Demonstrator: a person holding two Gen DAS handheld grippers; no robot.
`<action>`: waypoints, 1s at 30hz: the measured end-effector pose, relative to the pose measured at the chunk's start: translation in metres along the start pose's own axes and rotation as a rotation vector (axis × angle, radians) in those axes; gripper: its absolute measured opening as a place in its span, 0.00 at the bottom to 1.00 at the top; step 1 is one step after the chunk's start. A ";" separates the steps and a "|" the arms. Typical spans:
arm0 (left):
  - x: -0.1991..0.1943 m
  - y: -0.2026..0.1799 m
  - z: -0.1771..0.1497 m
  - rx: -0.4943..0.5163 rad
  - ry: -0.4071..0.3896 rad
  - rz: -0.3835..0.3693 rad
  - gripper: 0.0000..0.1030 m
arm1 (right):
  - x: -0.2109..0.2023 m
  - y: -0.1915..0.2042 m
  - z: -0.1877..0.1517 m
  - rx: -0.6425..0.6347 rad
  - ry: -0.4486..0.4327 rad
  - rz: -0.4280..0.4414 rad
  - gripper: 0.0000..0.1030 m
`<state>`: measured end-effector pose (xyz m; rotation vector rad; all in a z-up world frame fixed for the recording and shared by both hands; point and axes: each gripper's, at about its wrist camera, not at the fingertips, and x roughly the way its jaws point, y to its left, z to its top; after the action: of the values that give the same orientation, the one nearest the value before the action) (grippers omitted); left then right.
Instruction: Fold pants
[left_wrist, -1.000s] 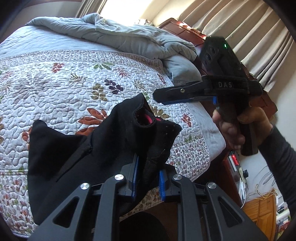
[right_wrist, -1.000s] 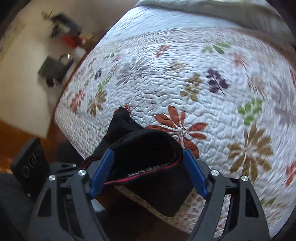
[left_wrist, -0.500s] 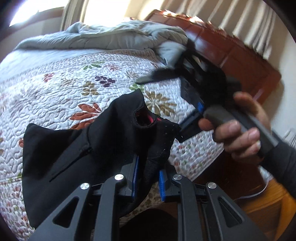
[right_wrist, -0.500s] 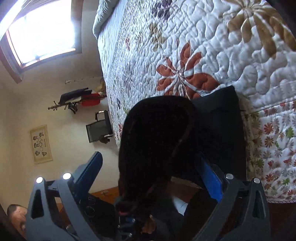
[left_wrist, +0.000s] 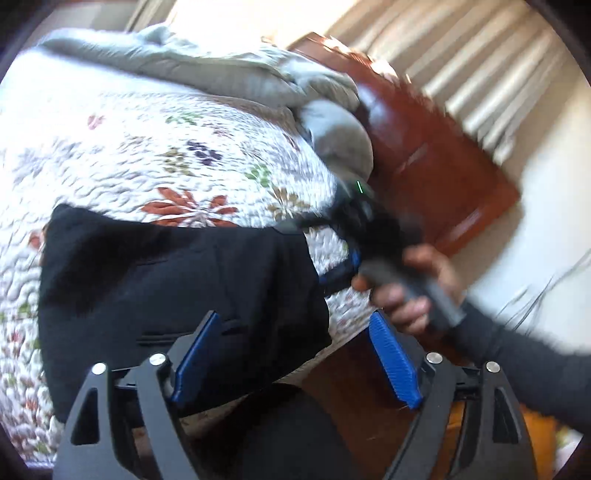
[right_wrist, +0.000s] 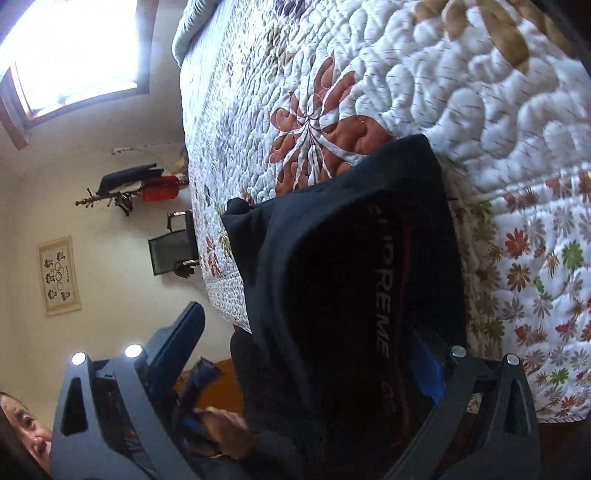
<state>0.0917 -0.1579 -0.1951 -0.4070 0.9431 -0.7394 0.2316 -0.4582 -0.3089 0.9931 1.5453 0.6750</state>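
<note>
Two blue pads (left_wrist: 393, 356) of the left gripper (left_wrist: 295, 350) are spreading, gripping nothing, above the black pants (left_wrist: 177, 280) lying sideways across the floral quilt's (left_wrist: 147, 162) edge. Right wrist view: right gripper (right_wrist: 314, 347) rolled sideways, fingers wide, waistband (right_wrist: 384, 280) between, unclamped.

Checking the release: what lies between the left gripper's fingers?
Left wrist view: the left gripper is opening; the pants' edge lies there, pads clear.
</note>
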 end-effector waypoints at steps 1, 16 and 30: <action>-0.008 0.015 0.007 -0.043 -0.013 -0.008 0.83 | -0.001 -0.002 -0.003 -0.006 -0.009 0.008 0.96; -0.003 0.192 0.061 -0.498 -0.050 -0.193 0.82 | 0.020 0.053 -0.015 -0.289 -0.096 -0.239 0.22; 0.009 0.194 0.066 -0.581 -0.171 -0.315 0.82 | -0.005 0.009 0.004 -0.206 -0.185 -0.288 0.33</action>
<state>0.2260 -0.0303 -0.2832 -1.1318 0.9321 -0.6908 0.2374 -0.4587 -0.2998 0.6443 1.3894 0.5117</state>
